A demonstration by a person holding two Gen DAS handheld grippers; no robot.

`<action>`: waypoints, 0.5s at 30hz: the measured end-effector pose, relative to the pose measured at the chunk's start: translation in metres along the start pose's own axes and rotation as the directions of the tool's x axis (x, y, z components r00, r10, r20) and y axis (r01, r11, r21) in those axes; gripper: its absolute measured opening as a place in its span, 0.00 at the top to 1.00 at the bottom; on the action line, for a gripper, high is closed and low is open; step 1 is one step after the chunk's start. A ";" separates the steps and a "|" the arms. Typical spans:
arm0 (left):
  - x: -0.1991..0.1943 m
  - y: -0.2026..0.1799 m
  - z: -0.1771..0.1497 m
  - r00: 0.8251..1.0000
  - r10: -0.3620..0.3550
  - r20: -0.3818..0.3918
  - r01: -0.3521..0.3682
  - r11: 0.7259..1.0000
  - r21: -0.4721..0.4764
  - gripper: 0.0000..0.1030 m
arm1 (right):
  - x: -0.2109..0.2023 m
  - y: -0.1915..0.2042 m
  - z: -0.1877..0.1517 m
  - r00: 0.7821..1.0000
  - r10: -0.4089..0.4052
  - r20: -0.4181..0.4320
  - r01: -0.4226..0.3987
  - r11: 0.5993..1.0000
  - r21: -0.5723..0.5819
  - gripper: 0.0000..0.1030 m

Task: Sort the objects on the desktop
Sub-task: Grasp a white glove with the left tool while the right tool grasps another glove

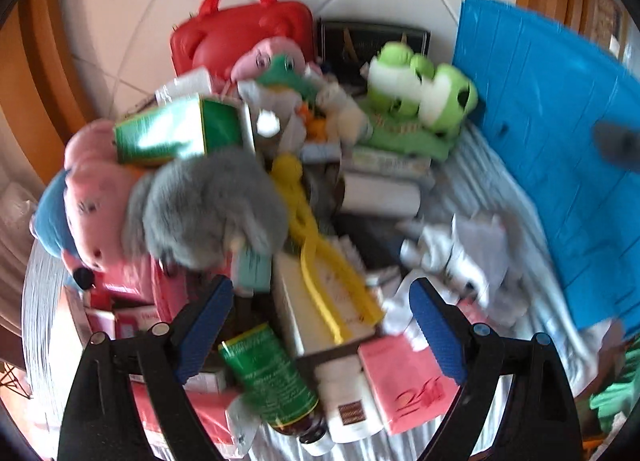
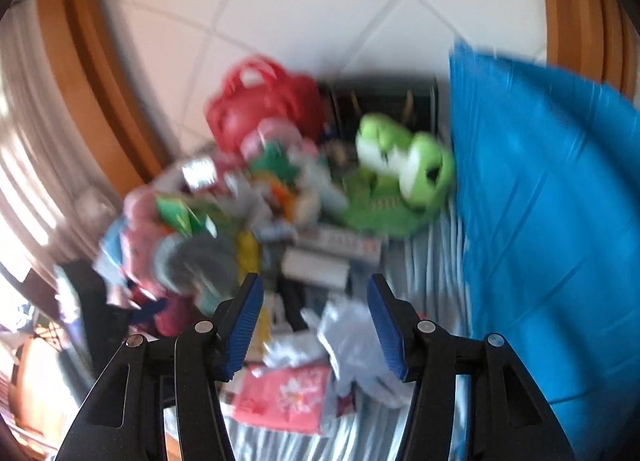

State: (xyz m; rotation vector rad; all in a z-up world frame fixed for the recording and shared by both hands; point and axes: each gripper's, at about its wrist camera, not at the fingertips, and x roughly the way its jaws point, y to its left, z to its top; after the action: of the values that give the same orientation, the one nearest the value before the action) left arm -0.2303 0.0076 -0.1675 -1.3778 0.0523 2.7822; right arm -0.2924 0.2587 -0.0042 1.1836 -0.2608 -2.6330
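Observation:
A heap of desktop objects covers a striped cloth. My left gripper stands open above the heap, over a cream box with a yellow plastic tong on it; nothing sits between its pads. A grey plush, a pink plush, a green bottle and a pink packet lie close by. My right gripper is open too, hanging above a crumpled white bag and a pink packet. The right wrist view is blurred.
A red case and a dark box stand at the back. A green frog plush lies on a green box. A blue folded sheet rises along the right. A white roll sits mid-heap. Tiled floor lies beyond.

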 end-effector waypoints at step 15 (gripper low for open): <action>0.081 -0.084 -0.004 0.975 -0.154 -0.161 0.197 0.934 0.297 0.31 | 0.085 -0.068 -0.094 0.969 -0.108 -0.223 0.161 0.959 0.233 0.47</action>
State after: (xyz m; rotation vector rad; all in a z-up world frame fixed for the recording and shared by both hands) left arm -0.2717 0.0925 -0.2356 -1.4077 0.3393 2.4039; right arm -0.2867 0.2932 -0.1437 1.5997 -0.5006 -2.6190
